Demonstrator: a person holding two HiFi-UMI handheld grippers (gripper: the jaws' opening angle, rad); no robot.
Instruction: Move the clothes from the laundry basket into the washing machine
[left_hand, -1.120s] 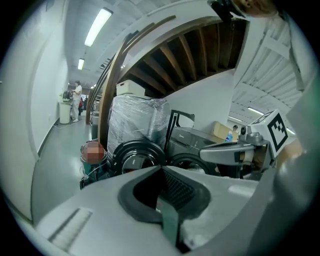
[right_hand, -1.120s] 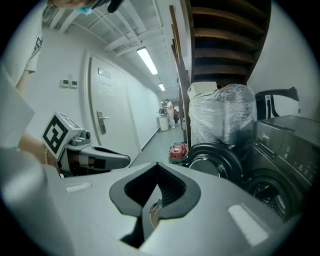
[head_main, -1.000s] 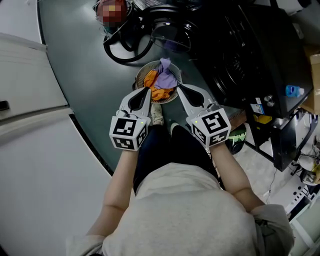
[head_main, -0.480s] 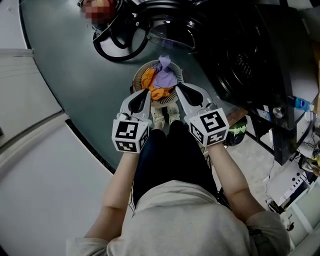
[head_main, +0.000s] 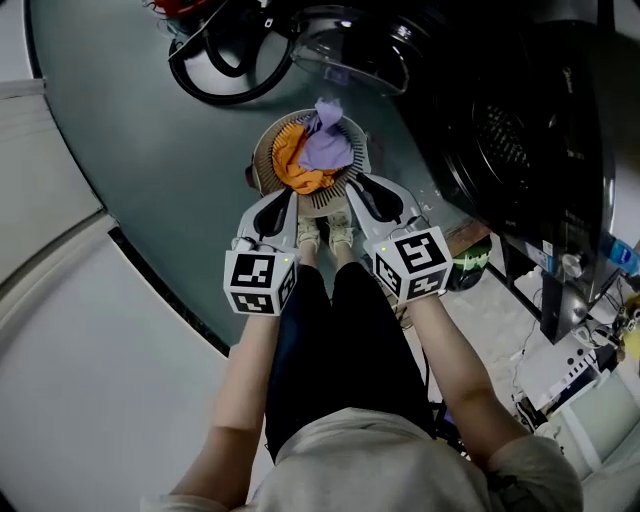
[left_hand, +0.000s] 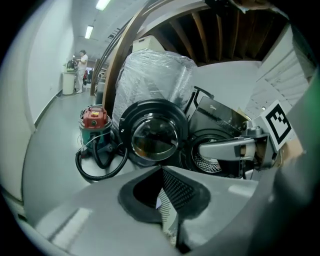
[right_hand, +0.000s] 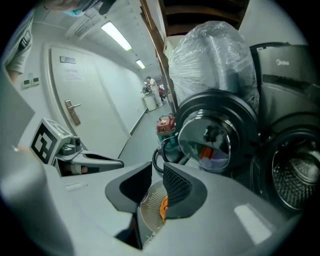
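We have brought the left gripper (head_main: 287, 200), jaws together on nothing, and the right gripper (head_main: 358, 185), jaws just cracking apart and empty, down to the basket (head_main: 262, 150), whose clothes (head_main: 318, 152) await the washer (head_main: 500, 140).

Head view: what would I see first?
The bright orange and purple clothes heaped in the round laundry basket on the floor, just ahead of the person's feet. Beyond it, the washing machine's glass door stands open.
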